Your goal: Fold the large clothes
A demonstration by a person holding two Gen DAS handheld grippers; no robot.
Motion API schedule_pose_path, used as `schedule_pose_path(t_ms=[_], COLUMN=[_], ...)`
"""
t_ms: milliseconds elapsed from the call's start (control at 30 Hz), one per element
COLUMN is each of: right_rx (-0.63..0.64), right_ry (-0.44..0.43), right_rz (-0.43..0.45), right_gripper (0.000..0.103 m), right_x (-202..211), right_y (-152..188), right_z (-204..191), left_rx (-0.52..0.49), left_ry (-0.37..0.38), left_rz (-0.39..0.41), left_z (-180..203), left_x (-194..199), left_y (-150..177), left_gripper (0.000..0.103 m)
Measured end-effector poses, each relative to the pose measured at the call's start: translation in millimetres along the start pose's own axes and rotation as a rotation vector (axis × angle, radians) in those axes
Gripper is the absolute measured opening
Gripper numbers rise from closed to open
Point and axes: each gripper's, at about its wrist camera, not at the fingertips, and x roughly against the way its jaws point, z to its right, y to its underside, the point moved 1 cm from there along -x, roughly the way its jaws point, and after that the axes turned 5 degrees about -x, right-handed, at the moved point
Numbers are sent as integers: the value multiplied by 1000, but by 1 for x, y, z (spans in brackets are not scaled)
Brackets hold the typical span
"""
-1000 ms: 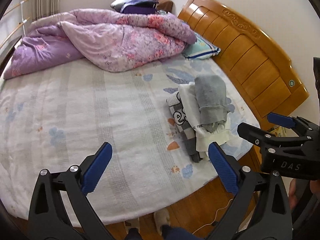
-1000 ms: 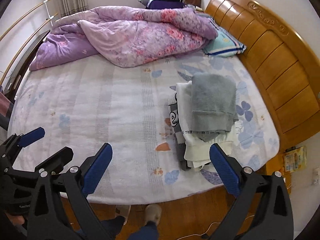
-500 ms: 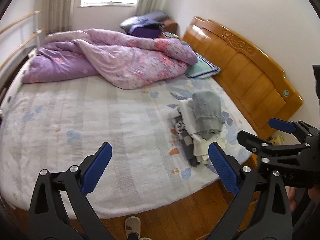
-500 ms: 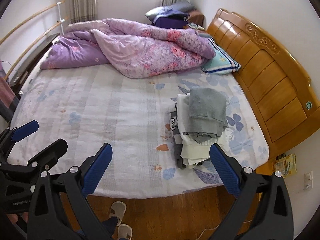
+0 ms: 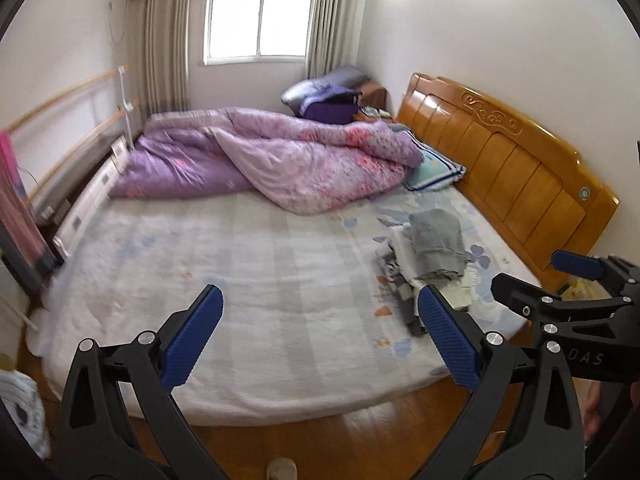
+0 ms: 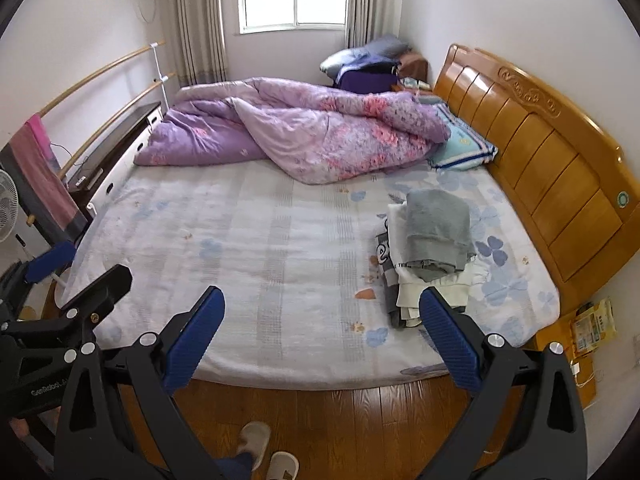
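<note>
A stack of folded clothes (image 5: 430, 256) lies on the bed's right side near the headboard, with a grey garment (image 6: 438, 228) on top of white and patterned pieces. My left gripper (image 5: 318, 330) is open and empty, held back over the bed's near edge. My right gripper (image 6: 320, 330) is open and empty too, above the floor in front of the bed. Each gripper shows at the side of the other's view: the right one in the left wrist view (image 5: 560, 284), the left one in the right wrist view (image 6: 76, 268).
The bed (image 6: 260, 240) has a pale patterned sheet. A crumpled purple quilt (image 6: 312, 136) and a pillow (image 6: 464, 148) lie at its far end. A wooden headboard (image 6: 552, 160) stands on the right. A dark cabinet (image 6: 100, 160), a fan (image 6: 6, 208) and rails stand on the left. My slippers (image 6: 264, 452) are on the wooden floor.
Both grippers have pulled back and tilted up from the bed. The whole room and window have come into view. The clothes stack has not moved. Both grippers stay open.
</note>
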Motion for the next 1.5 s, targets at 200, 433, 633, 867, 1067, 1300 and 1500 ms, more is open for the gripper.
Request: schedule_pose_path(t_ms=[200, 433, 633, 867, 1067, 1300, 1500], right_rx=[22, 56, 49, 42, 43, 45, 43], right_ry=[15, 51, 66, 82, 90, 92, 97], right_rz=[42, 115, 177, 221, 250, 278, 292], right_gripper=[94, 95, 95, 95, 95, 95, 95], right_x=[34, 75, 106, 131, 148, 165, 173], right_y=[8, 16, 22, 27, 34, 38, 42], right_z=[-14, -42, -71, -103, -121, -133, -139], left_rx=[3, 16, -11, -13, -26, -22, -30], left_ry=[-39, -18, -38, -46, -49, -33, -22], left_rz=[58, 79, 141, 172, 194, 212, 222], left_z=[-4, -27, -54, -91, -108, -121, -125], left_x=[49, 86, 130, 164, 181, 195, 204], left_y=[3, 3, 2, 6, 10, 14, 17], left_gripper=[98, 98, 98, 98, 98, 98, 98])
